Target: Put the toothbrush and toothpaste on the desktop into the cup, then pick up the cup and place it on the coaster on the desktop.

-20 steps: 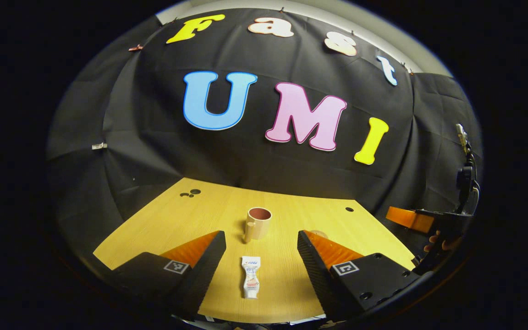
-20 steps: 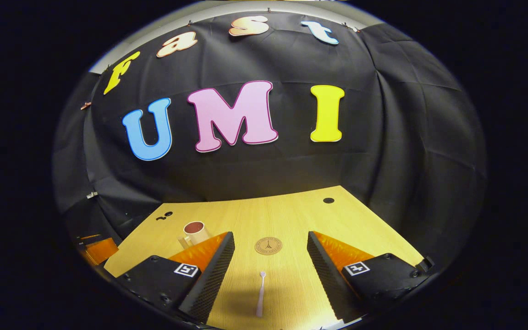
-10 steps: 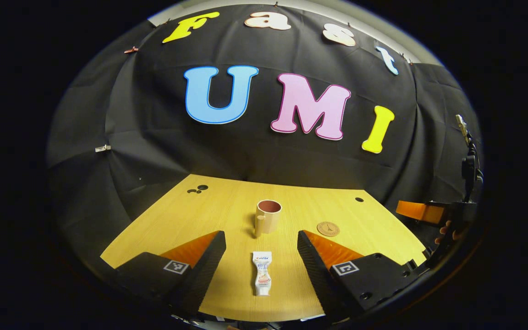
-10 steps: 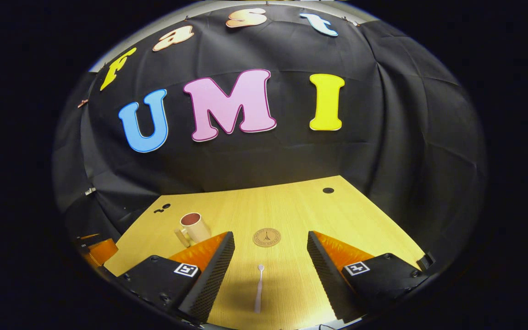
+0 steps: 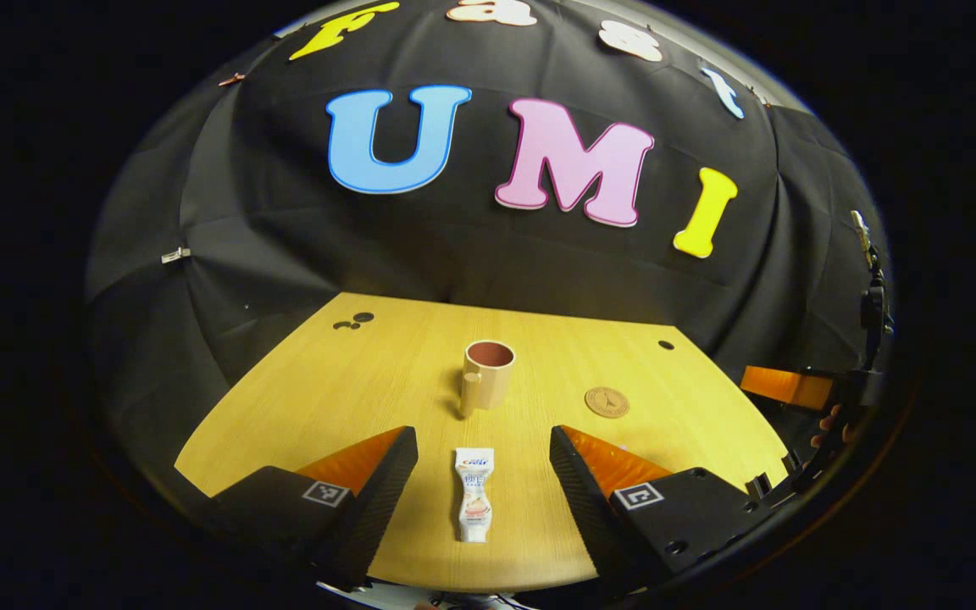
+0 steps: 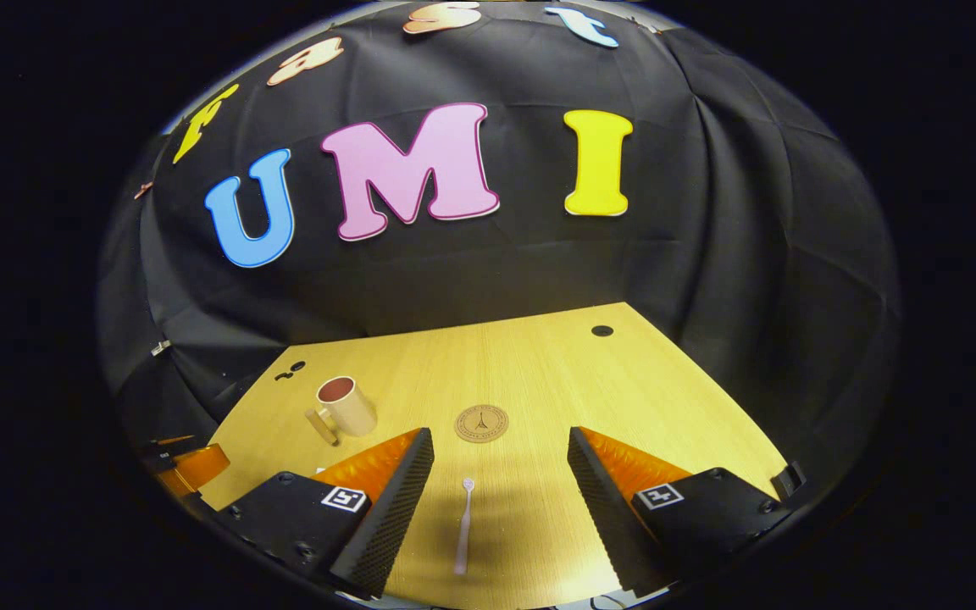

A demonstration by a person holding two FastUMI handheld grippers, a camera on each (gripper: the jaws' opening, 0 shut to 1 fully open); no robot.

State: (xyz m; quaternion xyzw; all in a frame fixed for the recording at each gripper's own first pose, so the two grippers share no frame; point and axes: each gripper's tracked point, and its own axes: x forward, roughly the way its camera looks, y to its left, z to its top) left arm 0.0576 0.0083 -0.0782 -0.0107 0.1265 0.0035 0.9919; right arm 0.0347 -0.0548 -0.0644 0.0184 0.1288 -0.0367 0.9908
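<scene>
A white toothpaste tube lies flat on the wooden desktop, between the fingers of my open left gripper and below them. Beyond it stands a beige cup with a handle, empty. A round cork coaster lies to the cup's right. In the right gripper view a pale toothbrush lies on the desk between the fingers of my open right gripper. The coaster sits just past it, the cup further left. Each gripper is above the desk and holds nothing.
Black cloth walls close the desk at the back and sides. Small dark holes mark the desktop near its far corners. In the left gripper view the other gripper and the hand that holds it sit off the desk's right edge.
Both grippers have tilted down and moved forward over the desk, so more tabletop shows. The toothpaste and toothbrush now sit higher between the fingers. Nothing on the desk moved.
</scene>
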